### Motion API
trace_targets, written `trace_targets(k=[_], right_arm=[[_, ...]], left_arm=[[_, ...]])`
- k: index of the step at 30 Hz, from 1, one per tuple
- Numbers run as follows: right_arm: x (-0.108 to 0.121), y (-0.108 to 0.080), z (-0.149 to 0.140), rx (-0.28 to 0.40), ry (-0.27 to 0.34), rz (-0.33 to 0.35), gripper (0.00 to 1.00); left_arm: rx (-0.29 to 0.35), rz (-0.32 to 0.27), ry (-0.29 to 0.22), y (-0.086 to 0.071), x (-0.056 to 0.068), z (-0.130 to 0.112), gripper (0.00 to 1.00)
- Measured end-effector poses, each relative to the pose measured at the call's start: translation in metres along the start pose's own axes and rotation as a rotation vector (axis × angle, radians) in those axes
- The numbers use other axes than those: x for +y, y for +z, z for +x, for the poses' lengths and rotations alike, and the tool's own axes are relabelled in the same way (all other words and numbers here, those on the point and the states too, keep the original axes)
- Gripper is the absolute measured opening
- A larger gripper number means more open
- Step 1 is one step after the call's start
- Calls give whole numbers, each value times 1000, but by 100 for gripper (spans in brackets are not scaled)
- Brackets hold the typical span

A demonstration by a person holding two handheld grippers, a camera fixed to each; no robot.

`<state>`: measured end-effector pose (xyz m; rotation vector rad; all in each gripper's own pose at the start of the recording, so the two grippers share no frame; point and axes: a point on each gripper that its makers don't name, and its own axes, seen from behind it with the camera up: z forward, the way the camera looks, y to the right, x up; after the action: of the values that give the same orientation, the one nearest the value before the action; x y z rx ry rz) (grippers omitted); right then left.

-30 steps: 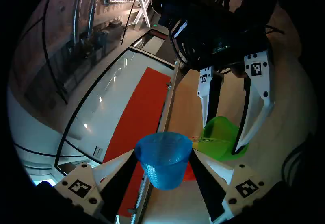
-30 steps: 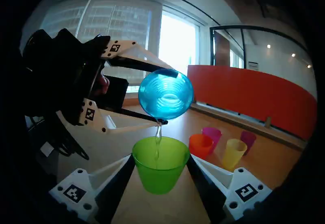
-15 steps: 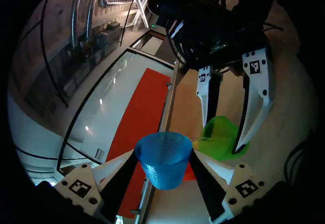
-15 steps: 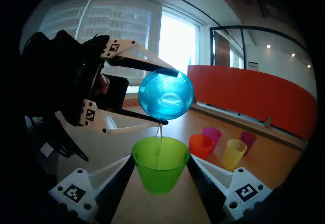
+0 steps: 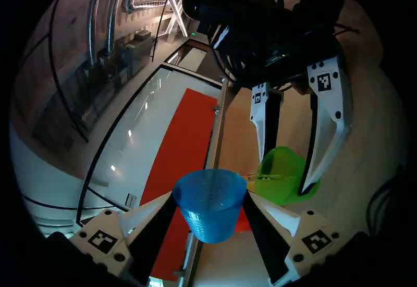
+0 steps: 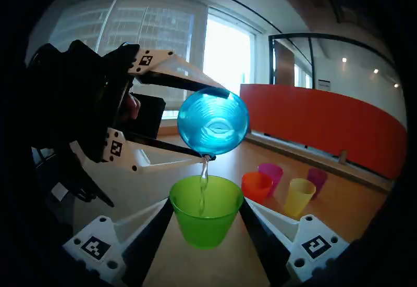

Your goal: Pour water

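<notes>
A blue cup (image 5: 210, 203) is held between the fingers of my left gripper (image 5: 210, 211), tipped on its side. In the right gripper view the blue cup (image 6: 212, 121) hangs above a green cup (image 6: 206, 210), its mouth facing the camera, and a thin stream of water (image 6: 203, 177) falls from its rim into the green cup. My right gripper (image 6: 206, 219) is shut on the green cup, which stands upright. In the left gripper view the green cup (image 5: 279, 175) sits between the right gripper's white fingers (image 5: 324, 130).
Several cups stand on the wooden table (image 6: 344, 209) to the right: an orange cup (image 6: 257, 185), a magenta cup (image 6: 272, 173), a yellow cup (image 6: 299, 196) and a purple cup (image 6: 317, 178). A red partition (image 6: 333, 120) runs behind them. A hand (image 6: 127, 107) holds the left gripper.
The blue cup stays tipped and water keeps running into the green cup. Both grippers have barely moved.
</notes>
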<state>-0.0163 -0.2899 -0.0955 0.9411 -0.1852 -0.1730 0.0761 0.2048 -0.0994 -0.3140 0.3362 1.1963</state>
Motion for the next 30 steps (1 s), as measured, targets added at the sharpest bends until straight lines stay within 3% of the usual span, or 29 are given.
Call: trace_targets(k=[30], right_arm=[[2,-2,3,7,-6,-5,93]], left_arm=[[7,11,60,5,-6,7,87]])
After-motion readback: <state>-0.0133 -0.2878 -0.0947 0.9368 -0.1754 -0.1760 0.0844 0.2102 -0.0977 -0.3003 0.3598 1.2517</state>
